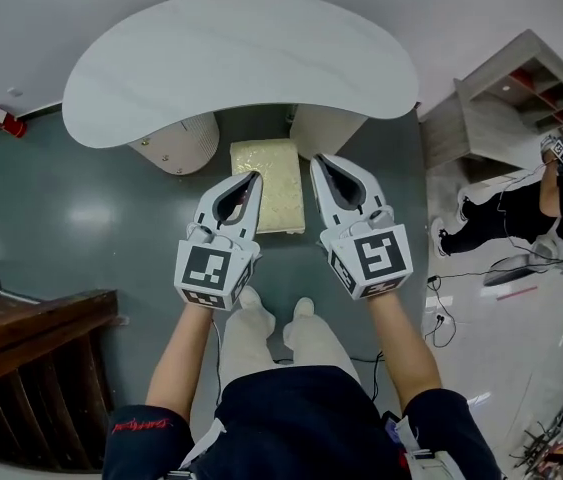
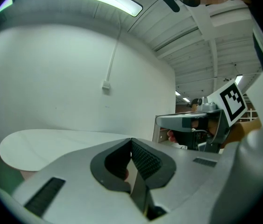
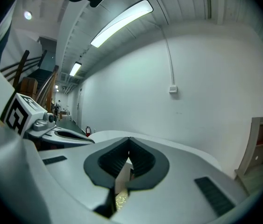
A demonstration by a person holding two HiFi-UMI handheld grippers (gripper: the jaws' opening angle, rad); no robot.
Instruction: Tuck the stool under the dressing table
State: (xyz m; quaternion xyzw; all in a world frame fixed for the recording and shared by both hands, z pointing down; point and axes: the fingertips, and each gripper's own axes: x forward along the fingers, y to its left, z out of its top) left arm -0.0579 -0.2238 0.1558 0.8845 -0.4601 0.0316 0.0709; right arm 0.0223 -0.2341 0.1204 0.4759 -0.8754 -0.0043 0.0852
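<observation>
The stool [image 1: 268, 196] has a cream, textured seat and stands on the floor, partly under the front edge of the white kidney-shaped dressing table [image 1: 231, 63]. My left gripper [image 1: 254, 177] hovers over the stool's left edge, jaws shut with nothing between them. My right gripper [image 1: 318, 160] is held over the stool's right edge, also shut and empty. In the left gripper view the left gripper [image 2: 131, 140] points at the tabletop [image 2: 52, 146], with the right gripper's marker cube [image 2: 231, 99] beside it. In the right gripper view the right gripper [image 3: 129, 139] shows a sliver of stool [image 3: 120, 200] below.
Two rounded cream pedestals [image 1: 174, 140] hold up the table. A dark wooden stair rail [image 1: 31, 348] stands at the left. A red fire extinguisher [image 1: 3, 120] lies by the wall. White shelving [image 1: 501, 103] and a crouching person [image 1: 531, 208] are at the right.
</observation>
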